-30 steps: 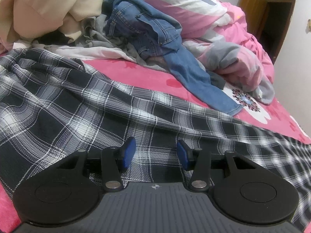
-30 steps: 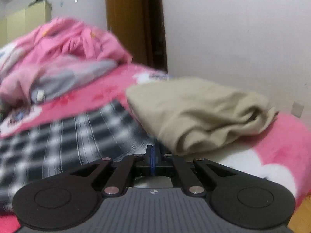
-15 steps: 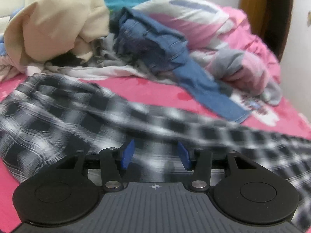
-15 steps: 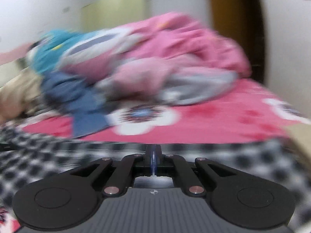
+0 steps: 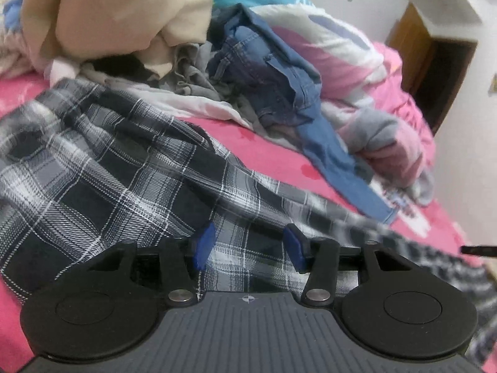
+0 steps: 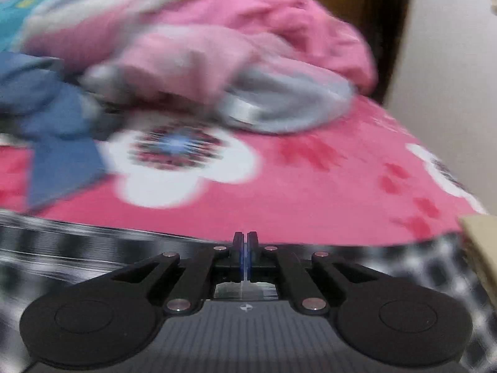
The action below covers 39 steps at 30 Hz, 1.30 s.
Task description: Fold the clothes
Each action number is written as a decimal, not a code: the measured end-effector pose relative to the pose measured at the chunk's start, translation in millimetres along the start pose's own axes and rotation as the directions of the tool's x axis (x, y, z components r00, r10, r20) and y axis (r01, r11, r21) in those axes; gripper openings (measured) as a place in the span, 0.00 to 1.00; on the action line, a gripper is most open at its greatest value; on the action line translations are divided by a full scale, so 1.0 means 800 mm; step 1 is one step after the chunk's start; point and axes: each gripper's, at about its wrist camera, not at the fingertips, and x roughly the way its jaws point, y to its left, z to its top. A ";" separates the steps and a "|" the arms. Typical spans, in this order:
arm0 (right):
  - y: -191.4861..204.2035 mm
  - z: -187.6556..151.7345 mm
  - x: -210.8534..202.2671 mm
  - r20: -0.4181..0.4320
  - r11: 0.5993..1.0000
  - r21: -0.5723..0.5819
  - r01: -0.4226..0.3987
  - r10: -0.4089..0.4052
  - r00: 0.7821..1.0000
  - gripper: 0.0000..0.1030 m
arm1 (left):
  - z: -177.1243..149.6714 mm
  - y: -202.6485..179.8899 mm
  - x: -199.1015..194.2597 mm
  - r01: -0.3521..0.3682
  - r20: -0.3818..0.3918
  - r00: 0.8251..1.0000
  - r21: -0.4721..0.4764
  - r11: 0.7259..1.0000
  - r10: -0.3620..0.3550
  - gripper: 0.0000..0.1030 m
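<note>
A black-and-white plaid shirt [image 5: 124, 186] lies spread across the pink bed. My left gripper [image 5: 248, 245] hovers low over it, its blue pads [image 5: 203, 245] apart, with plaid showing in the gap and nothing pinched. In the right wrist view the picture is blurred by motion. There my right gripper [image 6: 245, 239] is shut, and the far edge of the plaid shirt [image 6: 77, 258] meets its tips, so it seems to hold that edge. The shirt's right end is smeared in the left wrist view.
Behind the shirt is a heap: a beige garment [image 5: 108, 15], grey and white clothes, blue jeans [image 5: 279, 77] and a pink and grey quilt [image 5: 357, 62]. The flowered pink sheet [image 6: 310, 192] lies bare beyond the shirt. Folded beige cloth [image 6: 481, 248] sits at the right. A doorway [image 5: 435, 62] stands far right.
My right gripper, shut throughout, swung left from the folded beige garment along the bed, with the plaid edge staying at its tips. My left gripper shifted slightly over the shirt.
</note>
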 end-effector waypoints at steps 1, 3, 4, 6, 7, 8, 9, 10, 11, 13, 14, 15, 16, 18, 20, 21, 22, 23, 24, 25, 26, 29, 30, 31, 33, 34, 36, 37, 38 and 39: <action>0.027 0.001 -0.009 -0.003 0.995 -0.038 -0.087 0.087 0.996 0.00 | 0.001 0.001 -0.001 0.006 0.000 1.000 -0.005 1.000 -0.006 0.48; 0.081 0.001 -0.025 -0.022 0.960 -0.117 -0.255 0.255 0.967 0.00 | 0.002 0.003 -0.004 0.007 0.005 1.000 -0.004 1.000 -0.007 0.48; 0.114 -0.002 -0.026 -0.044 0.929 -0.165 -0.332 0.329 0.943 0.00 | 0.002 0.005 -0.006 0.008 0.009 1.000 -0.003 1.000 -0.008 0.48; 0.173 -0.004 -0.014 -0.095 0.867 -0.222 -0.446 0.436 0.895 0.00 | 0.004 0.010 -0.009 0.010 0.014 1.000 -0.014 1.000 -0.010 0.48; 0.185 0.001 0.006 -0.125 0.854 -0.221 -0.471 0.454 0.882 0.00 | 0.005 0.013 -0.009 0.013 0.012 1.000 -0.019 1.000 -0.013 0.48; 0.194 0.006 0.031 -0.158 0.859 -0.219 -0.462 0.436 0.886 0.00 | 0.005 0.014 -0.009 0.012 0.006 1.000 -0.023 1.000 -0.012 0.48; 0.200 0.010 0.053 -0.164 0.881 -0.233 -0.411 0.381 0.910 0.00 | 0.005 0.015 -0.008 0.011 0.001 1.000 -0.022 1.000 -0.011 0.48; 0.205 0.014 0.067 -0.135 0.906 -0.253 -0.340 0.315 0.939 0.00 | 0.004 0.016 -0.008 0.009 -0.004 1.000 -0.018 1.000 -0.009 0.48; 0.210 0.021 0.075 -0.103 0.930 -0.260 -0.261 0.243 0.965 0.00 | 0.004 0.015 -0.007 0.006 -0.006 1.000 -0.012 1.000 -0.006 0.48; 0.226 0.038 0.055 -0.009 0.936 -0.273 -0.222 0.228 0.974 0.00 | 0.003 0.012 -0.007 -0.004 -0.011 1.000 0.003 1.000 0.004 0.48; 0.236 0.044 0.042 0.029 0.923 -0.294 -0.249 0.269 0.963 0.00 | 0.003 0.011 -0.006 -0.010 -0.014 1.000 0.008 1.000 0.010 0.48; 0.249 0.045 0.034 0.034 0.898 -0.323 -0.299 0.327 0.945 0.00 | 0.003 0.009 -0.006 -0.015 -0.019 1.000 0.015 1.000 0.015 0.48; 0.265 0.045 0.026 0.016 0.866 -0.355 -0.351 0.381 0.924 0.00 | 0.003 0.009 -0.005 -0.019 -0.022 1.000 0.022 1.000 0.020 0.48; 0.302 0.042 0.016 -0.043 0.783 -0.428 -0.450 0.480 0.876 0.01 | 0.002 0.007 -0.007 -0.027 -0.025 0.999 0.037 0.999 0.028 0.48; 0.337 0.034 0.019 -0.081 0.706 -0.522 -0.479 0.518 0.851 0.02 | 0.001 0.008 -0.009 -0.030 -0.026 0.999 0.045 0.999 0.031 0.48; 0.349 0.032 0.024 -0.090 0.678 -0.560 -0.477 0.522 0.848 0.06 | 0.002 0.008 -0.009 -0.029 -0.026 0.999 0.045 0.999 0.030 0.48; 0.360 0.029 0.029 -0.102 0.650 -0.591 -0.477 0.527 0.844 0.18 | 0.002 0.009 -0.010 -0.029 -0.027 0.999 0.046 0.999 0.030 0.48; 0.369 0.027 0.035 -0.117 0.626 -0.611 -0.484 0.533 0.838 0.25 | 0.002 0.010 -0.010 -0.028 -0.028 0.999 0.044 0.999 0.029 0.48; 0.379 0.025 0.041 -0.132 0.602 -0.630 -0.490 0.539 0.832 0.34 | 0.002 0.010 -0.010 -0.028 -0.029 0.999 0.042 0.999 0.029 0.48; 0.388 0.022 0.046 -0.143 0.578 -0.652 -0.490 0.542 0.828 0.36 | 0.002 0.010 -0.010 -0.029 -0.029 0.999 0.043 0.999 0.030 0.48; 0.397 0.019 0.049 -0.145 0.559 -0.676 -0.480 0.538 0.830 0.37 | 0.002 0.010 -0.009 -0.031 -0.030 0.999 0.046 0.998 0.033 0.48; 0.415 0.014 0.060 -0.143 0.530 -0.717 -0.453 0.524 0.839 0.26 | -0.001 0.006 -0.008 -0.046 -0.026 0.998 0.064 0.997 0.048 0.48; 0.418 0.017 0.064 -0.149 0.538 -0.704 -0.463 0.526 0.837 0.11 | -0.002 0.004 -0.008 -0.052 -0.025 0.998 0.072 0.996 0.054 0.48; 0.419 0.020 0.068 -0.147 0.552 -0.688 -0.471 0.529 0.836 0.10 | -0.002 0.003 -0.008 -0.056 -0.024 0.998 0.077 0.995 0.058 0.48; 0.418 0.024 0.081 -0.126 0.591 -0.651 -0.477 0.535 0.835 0.10 | -0.003 0.003 -0.008 -0.057 -0.024 0.998 0.078 0.995 0.059 0.48; 0.418 0.026 0.089 -0.116 0.608 -0.633 -0.479 0.537 0.835 0.10 | -0.003 0.003 -0.008 -0.056 -0.025 0.998 0.076 0.996 0.059 0.48; 0.412 0.029 0.106 -0.112 0.652 -0.553 -0.518 0.558 0.822 0.12 | -0.003 0.003 -0.008 -0.057 -0.025 0.998 0.075 0.996 0.059 0.48; 0.407 0.033 0.110 -0.111 0.672 -0.504 -0.542 0.573 0.812 0.15 | -0.003 0.003 -0.009 -0.057 -0.025 0.998 0.075 0.996 0.059 0.48; 0.399 0.040 0.111 -0.106 0.693 -0.454 -0.560 0.581 0.807 0.18 | -0.003 0.004 -0.009 -0.058 -0.025 0.998 0.075 0.996 0.060 0.48; 0.391 0.046 0.109 -0.095 0.713 -0.406 -0.572 0.589 0.802 0.21 | -0.003 0.004 -0.009 -0.059 -0.025 0.998 0.075 0.995 0.061 0.48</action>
